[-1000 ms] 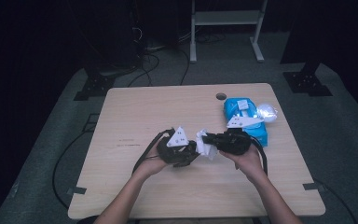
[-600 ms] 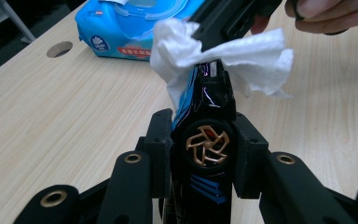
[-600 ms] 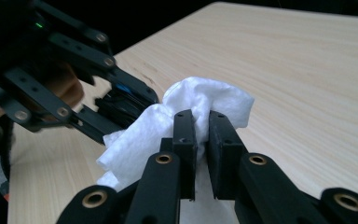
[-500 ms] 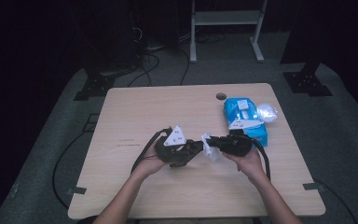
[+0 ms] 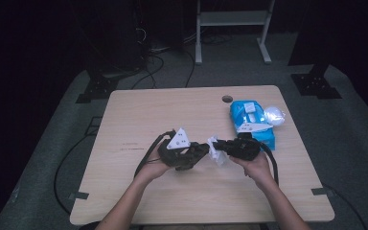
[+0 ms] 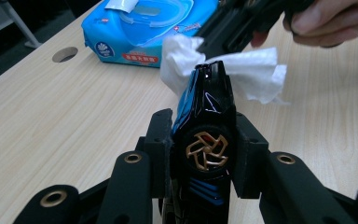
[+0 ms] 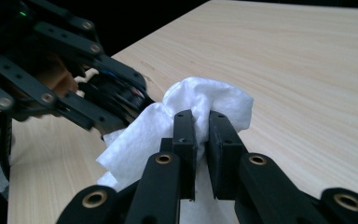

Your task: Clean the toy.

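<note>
Left gripper [image 6: 204,140] first: its jaws are clamped on a glossy black-and-blue toy car [image 6: 206,116], one jaw on each flank, a gold-spoked wheel facing the camera and the car's tip pointing away, lifted off the table. In the high view this gripper [image 5: 197,152] sits near the table's middle, pointing toward the person's right, with its grey three-cornered plate on top.

Right gripper [image 7: 201,135] now: jaws pressed together on a crumpled white wipe [image 7: 200,105], which bunches over and around both tips and trails down to the left. The high view shows the right gripper [image 5: 220,146] aimed straight at the left one, the wipe [image 5: 216,151] caught between the two. From the left gripper view the wipe [image 6: 242,70] lies right against the car's far tip, touching it, with the right gripper's dark body and the right hand [image 6: 335,21] just behind.

Further out, a blue pack of wet wipes [image 5: 251,122] lies flat on the wooden table [image 5: 148,115], beyond the right gripper, its white lid flap up. A clear crumpled wrapper [image 5: 274,115] rests at its far-right edge; what is inside the pack I cannot tell. A round cable hole [image 5: 227,99] sits near the table's far edge.
</note>
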Demonstrator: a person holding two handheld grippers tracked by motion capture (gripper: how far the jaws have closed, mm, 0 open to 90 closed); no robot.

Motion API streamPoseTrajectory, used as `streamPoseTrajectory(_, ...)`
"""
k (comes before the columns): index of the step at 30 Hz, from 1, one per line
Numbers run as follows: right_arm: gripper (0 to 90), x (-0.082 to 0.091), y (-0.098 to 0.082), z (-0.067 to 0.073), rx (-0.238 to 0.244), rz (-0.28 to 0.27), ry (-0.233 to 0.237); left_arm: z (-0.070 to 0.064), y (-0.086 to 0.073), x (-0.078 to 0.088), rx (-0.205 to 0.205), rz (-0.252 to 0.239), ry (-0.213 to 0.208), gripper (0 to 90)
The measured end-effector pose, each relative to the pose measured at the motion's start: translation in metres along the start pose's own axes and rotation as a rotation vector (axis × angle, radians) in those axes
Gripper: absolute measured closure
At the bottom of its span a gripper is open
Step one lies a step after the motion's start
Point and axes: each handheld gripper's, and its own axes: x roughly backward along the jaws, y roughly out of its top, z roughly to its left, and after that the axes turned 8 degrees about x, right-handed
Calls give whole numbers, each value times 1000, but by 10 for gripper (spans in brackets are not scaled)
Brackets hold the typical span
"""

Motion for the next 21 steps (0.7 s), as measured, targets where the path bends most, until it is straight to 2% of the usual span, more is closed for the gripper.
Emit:
streamPoseTrajectory(6, 818, -11, -13, -8, -44, 50, 9, 1, 1, 1, 4, -13, -1, 644)
streamPoseTrajectory(10, 818, -18, -15, -6, -37, 78, 16, 0, 1, 1, 3, -19, -5, 644)
streamPoseTrajectory(18, 827, -8, -10, -6, -73, 17, 54, -3, 2, -1, 1, -34, -3, 644)
streamPoseTrajectory(21, 827, -4, -8, -6, -76, 0, 54, -4, 3, -1, 0, -38, -6, 644)
